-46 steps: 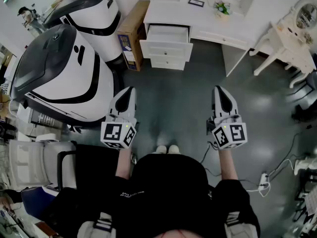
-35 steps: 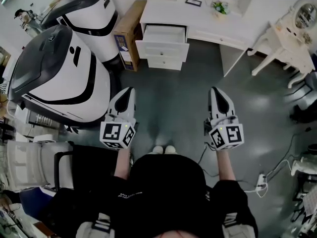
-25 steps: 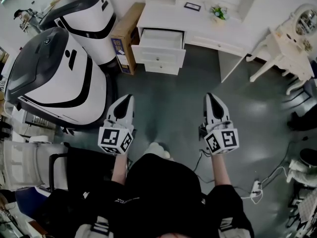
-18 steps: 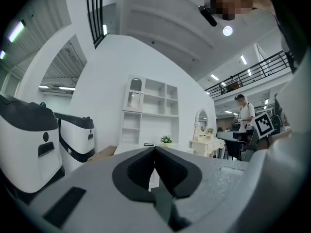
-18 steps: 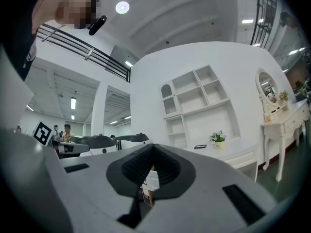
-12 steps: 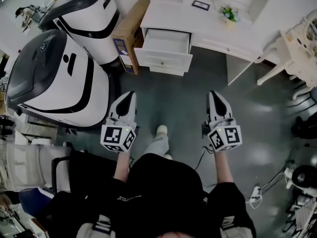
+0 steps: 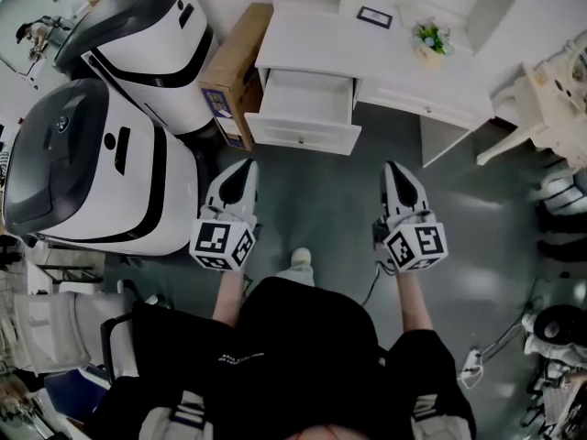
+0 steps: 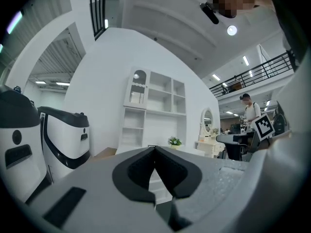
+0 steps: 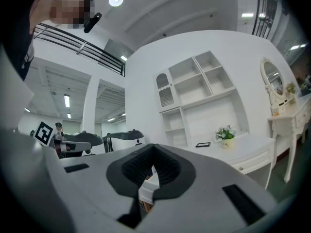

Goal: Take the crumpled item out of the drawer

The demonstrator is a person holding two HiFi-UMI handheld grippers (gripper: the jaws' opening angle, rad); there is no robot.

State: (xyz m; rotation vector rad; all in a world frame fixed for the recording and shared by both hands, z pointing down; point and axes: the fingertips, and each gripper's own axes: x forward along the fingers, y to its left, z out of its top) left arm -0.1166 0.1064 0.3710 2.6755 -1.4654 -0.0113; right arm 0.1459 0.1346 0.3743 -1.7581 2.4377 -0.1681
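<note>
The left gripper (image 7: 244,169) and the right gripper (image 7: 394,169) are held level, side by side and well apart, over the grey floor (image 7: 312,204). Each has its jaws closed together on nothing. Ahead of them the top drawer (image 7: 303,138) of the white desk (image 7: 316,39) stands pulled open. Its inside looks pale, and the crumpled item cannot be made out there. A cardboard box (image 7: 234,71) stands just left of the desk.

We look along our left hand-held gripper (image 8: 155,148), its jaws closed tip to tip with nothing between them. Far ahead stands a white shelf unit (image 8: 154,106), with a small potted plant (image 8: 174,141) below it and a white-and-black machine (image 8: 65,136) at left.
</note>
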